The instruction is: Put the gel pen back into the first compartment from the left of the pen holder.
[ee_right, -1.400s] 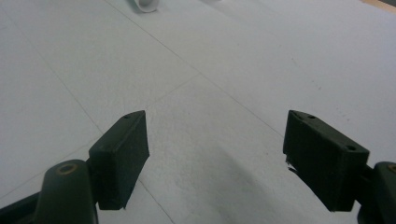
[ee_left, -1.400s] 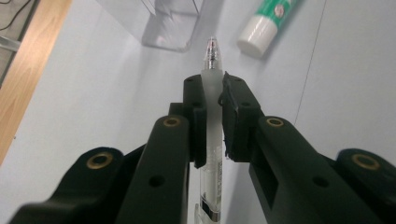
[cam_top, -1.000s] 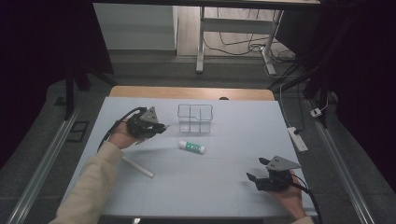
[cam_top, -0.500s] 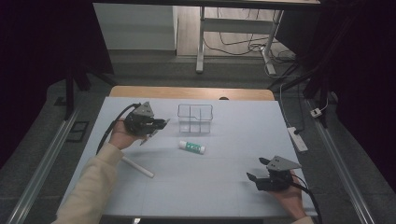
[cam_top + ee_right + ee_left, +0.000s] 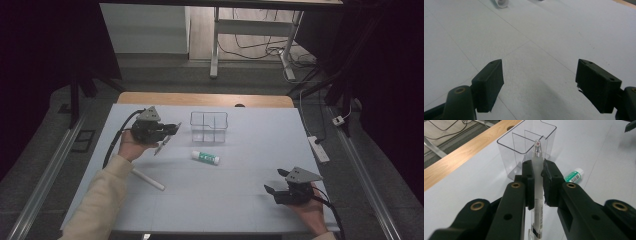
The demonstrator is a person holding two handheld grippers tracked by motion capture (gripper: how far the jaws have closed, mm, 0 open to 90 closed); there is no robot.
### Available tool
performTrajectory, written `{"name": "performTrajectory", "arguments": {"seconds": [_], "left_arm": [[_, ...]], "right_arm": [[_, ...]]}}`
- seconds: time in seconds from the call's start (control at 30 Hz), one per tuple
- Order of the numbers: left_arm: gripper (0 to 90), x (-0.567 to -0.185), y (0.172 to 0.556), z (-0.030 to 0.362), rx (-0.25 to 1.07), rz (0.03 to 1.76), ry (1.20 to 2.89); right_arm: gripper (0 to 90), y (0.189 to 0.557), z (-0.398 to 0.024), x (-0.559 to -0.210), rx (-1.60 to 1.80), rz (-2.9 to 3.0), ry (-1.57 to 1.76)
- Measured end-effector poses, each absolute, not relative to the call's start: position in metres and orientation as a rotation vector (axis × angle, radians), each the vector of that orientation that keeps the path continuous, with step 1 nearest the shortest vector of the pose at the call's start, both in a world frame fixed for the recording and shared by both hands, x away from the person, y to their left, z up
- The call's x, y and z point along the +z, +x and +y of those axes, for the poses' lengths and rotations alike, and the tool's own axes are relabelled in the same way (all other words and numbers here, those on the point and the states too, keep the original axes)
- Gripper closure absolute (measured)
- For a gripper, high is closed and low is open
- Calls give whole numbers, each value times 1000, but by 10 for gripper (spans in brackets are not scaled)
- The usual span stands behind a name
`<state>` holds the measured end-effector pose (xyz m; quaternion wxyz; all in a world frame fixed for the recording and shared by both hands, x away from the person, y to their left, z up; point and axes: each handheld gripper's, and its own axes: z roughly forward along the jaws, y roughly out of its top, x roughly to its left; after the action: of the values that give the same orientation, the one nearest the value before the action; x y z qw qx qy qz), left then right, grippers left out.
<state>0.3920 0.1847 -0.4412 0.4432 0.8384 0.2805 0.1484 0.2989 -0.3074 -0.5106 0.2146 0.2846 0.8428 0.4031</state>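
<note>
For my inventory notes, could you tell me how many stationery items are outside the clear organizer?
3: a pen clamped in the left gripper near the organizer, a glue stick lying mid-table, and a white tube by the left sleeve.

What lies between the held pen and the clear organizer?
Nothing: in the left gripper view, the pen, clamped in the left gripper, points at the organizer with only bare table under the gap.

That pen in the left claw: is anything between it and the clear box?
Nothing visible. The pen, clamped in the left claw, points at the clear box; the glue stick lies off to one side.
</note>
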Motion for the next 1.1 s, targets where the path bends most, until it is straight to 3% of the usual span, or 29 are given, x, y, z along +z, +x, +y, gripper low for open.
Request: {"name": "performTrajectory", "arguments": {"seconds": [1.1], "left_arm": [[802, -424, 406, 162, 357, 730, 1874]], "right_arm": [[224, 299, -307, -510, 1135, 2335, 798]]}}
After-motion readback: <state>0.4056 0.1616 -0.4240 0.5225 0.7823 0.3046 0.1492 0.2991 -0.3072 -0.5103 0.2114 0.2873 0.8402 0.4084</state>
